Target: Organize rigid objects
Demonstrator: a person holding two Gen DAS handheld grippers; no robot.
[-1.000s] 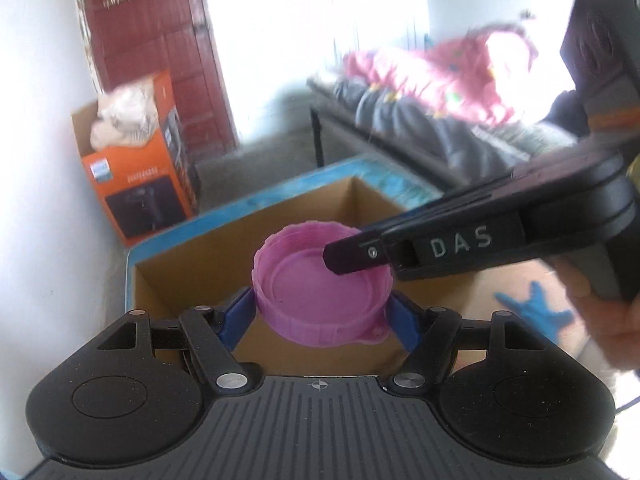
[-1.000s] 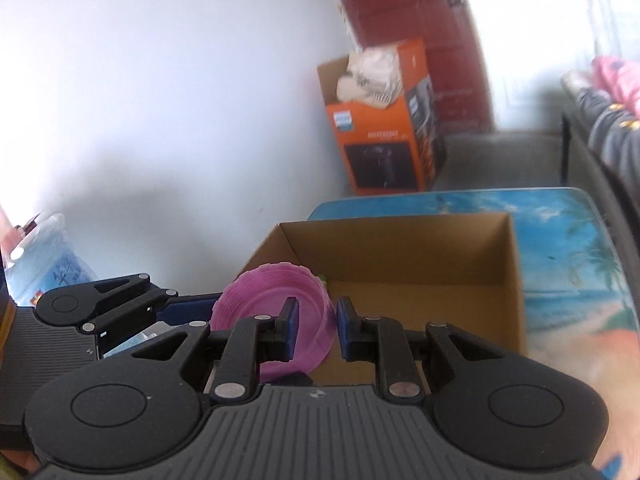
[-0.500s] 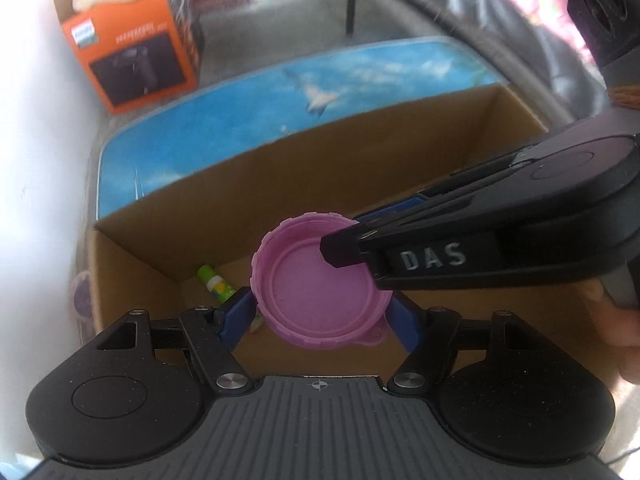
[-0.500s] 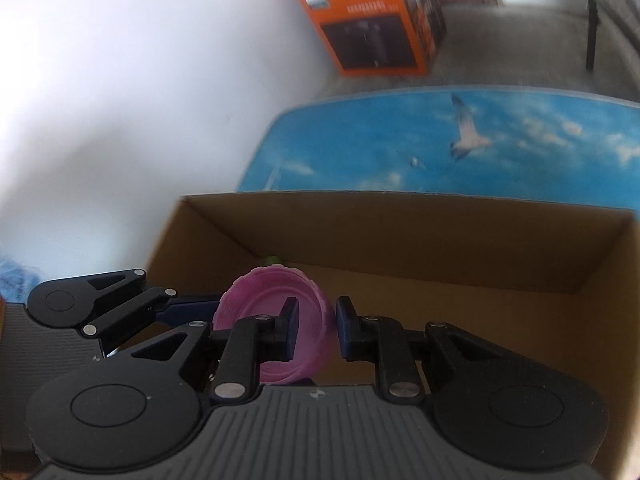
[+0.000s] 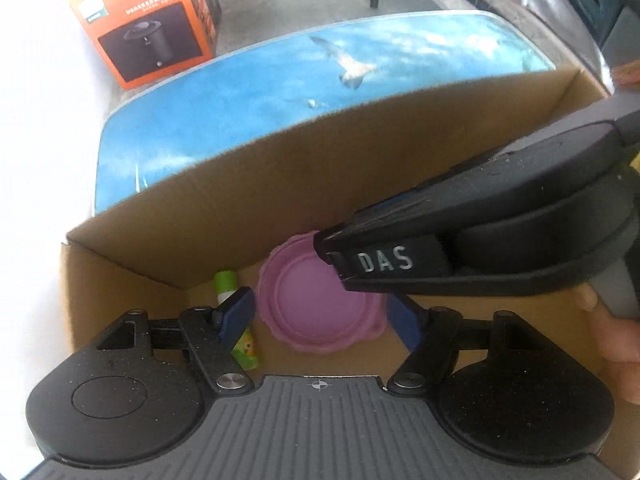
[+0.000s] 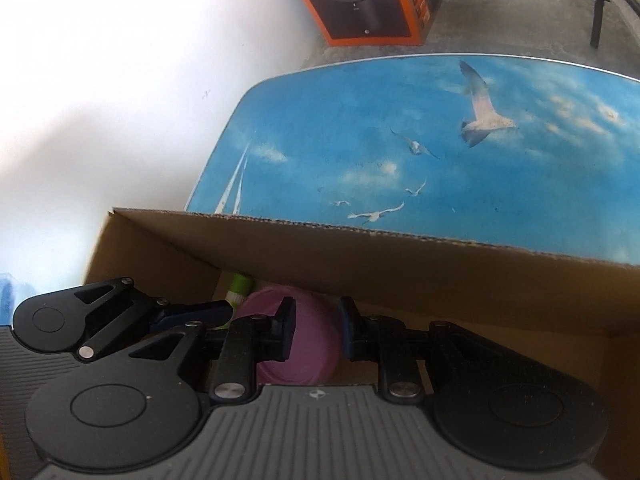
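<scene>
A round pink lid [image 5: 316,304] lies on the floor of an open cardboard box [image 5: 280,168]. My left gripper [image 5: 320,316] is open, its blue fingers standing apart on either side of the lid, not touching it. My right gripper [image 6: 316,328] is open too, its jaws spread above the lid [image 6: 304,344] inside the box [image 6: 400,264]. The right gripper's body crosses the left wrist view from the right and hides part of the lid. A green and white tube [image 5: 232,312] lies in the box beside the lid; it also shows in the right wrist view [image 6: 239,289].
The box stands on a table with a blue sky and seagull print [image 6: 400,136]. An orange product carton [image 5: 144,28] sits on the grey floor beyond the table, by a white wall [image 6: 120,80]. A dark metal furniture leg [image 6: 598,12] stands at the far right.
Both grippers went down into the box with the lid and opened. The lid left their jaws and now lies on the box floor.
</scene>
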